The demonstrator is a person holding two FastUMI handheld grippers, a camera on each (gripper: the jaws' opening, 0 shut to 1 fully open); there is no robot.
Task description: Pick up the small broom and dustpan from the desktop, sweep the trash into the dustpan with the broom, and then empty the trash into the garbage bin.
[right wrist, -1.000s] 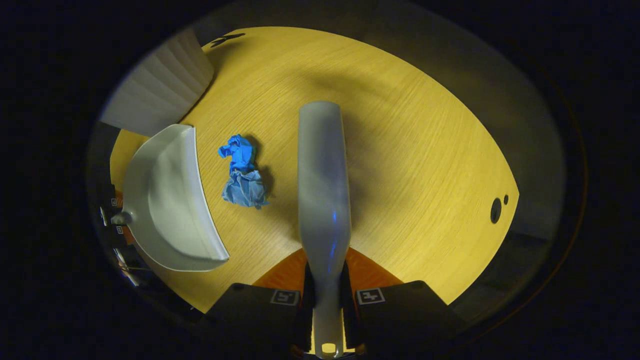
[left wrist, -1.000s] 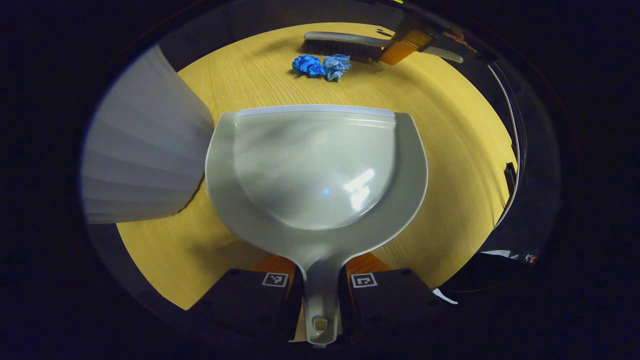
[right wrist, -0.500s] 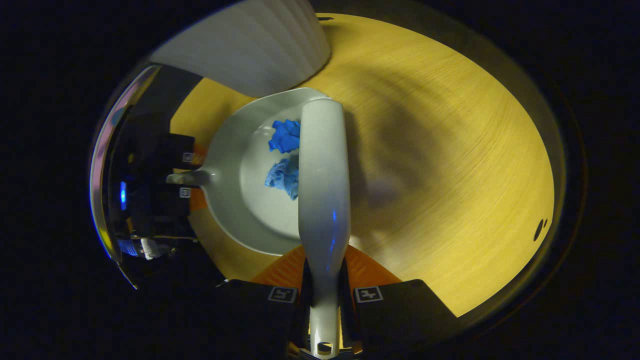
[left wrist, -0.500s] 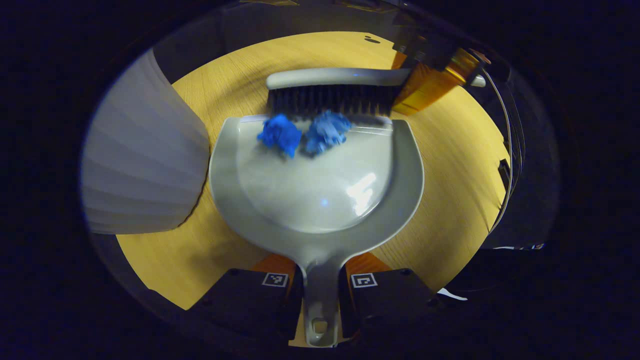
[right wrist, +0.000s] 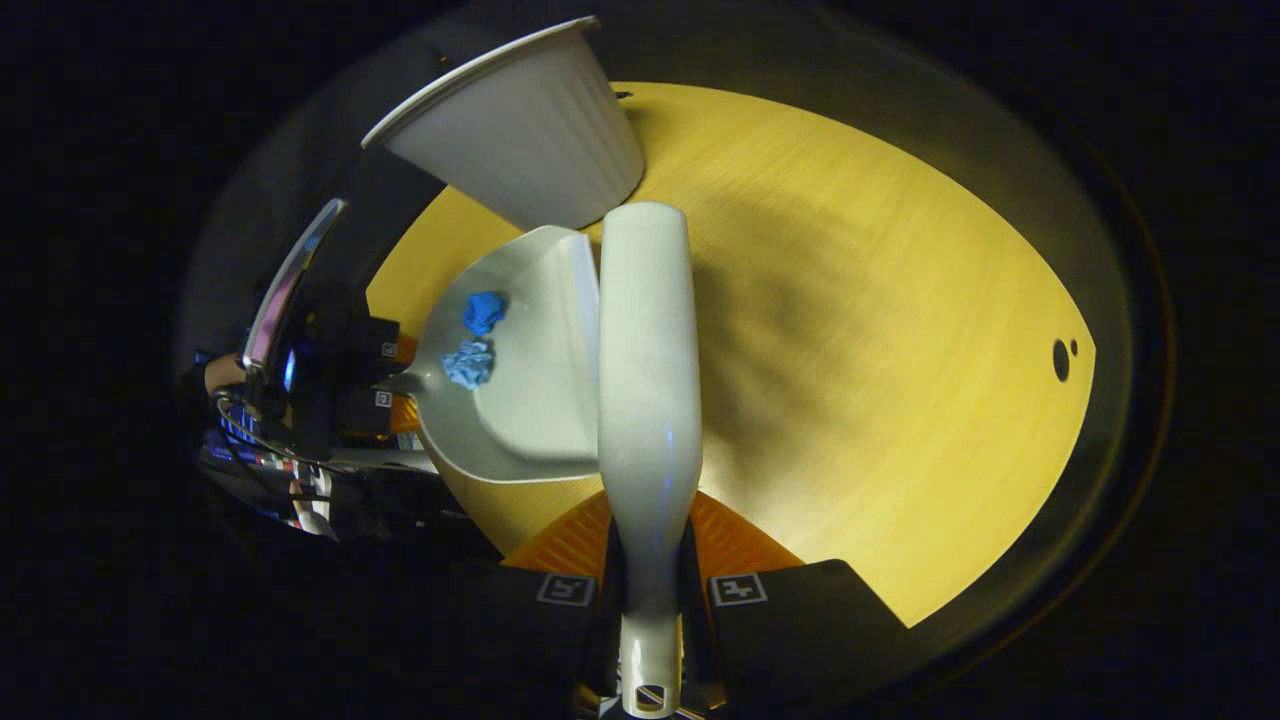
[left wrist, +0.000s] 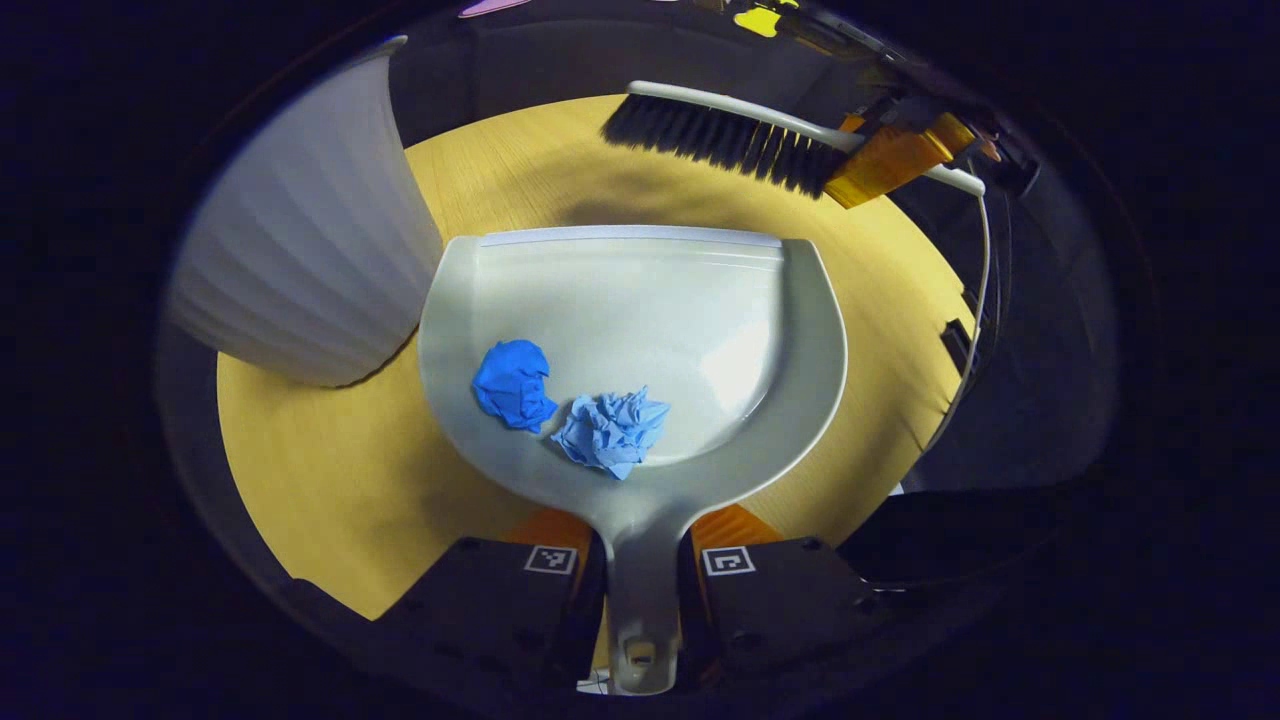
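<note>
My left gripper [left wrist: 642,590] is shut on the handle of the grey dustpan [left wrist: 730,300], which tilts up off the desktop. Two blue paper wads [left wrist: 565,405] lie at the pan's back, near the handle. In the right gripper view the same dustpan [right wrist: 530,400] and paper wads [right wrist: 475,340] sit left of the broom. My right gripper [right wrist: 650,600] is shut on the broom handle, and the broom's grey back [right wrist: 648,370] runs straight ahead. In the left gripper view the broom [left wrist: 730,145] hangs above the table beyond the pan's lip, bristles down, with the right gripper [left wrist: 890,155] on it.
A white ribbed garbage bin [left wrist: 300,260] stands just left of the dustpan, almost touching it; in the right gripper view the bin [right wrist: 520,130] is at the upper left. The yellow wooden desktop [right wrist: 880,330] has cable holes [right wrist: 1062,355] near its right edge.
The broom pushed both wads over the lip into the dustpan, then lifted up and away. The wads slid to the pan's back as the pan tilted up.
</note>
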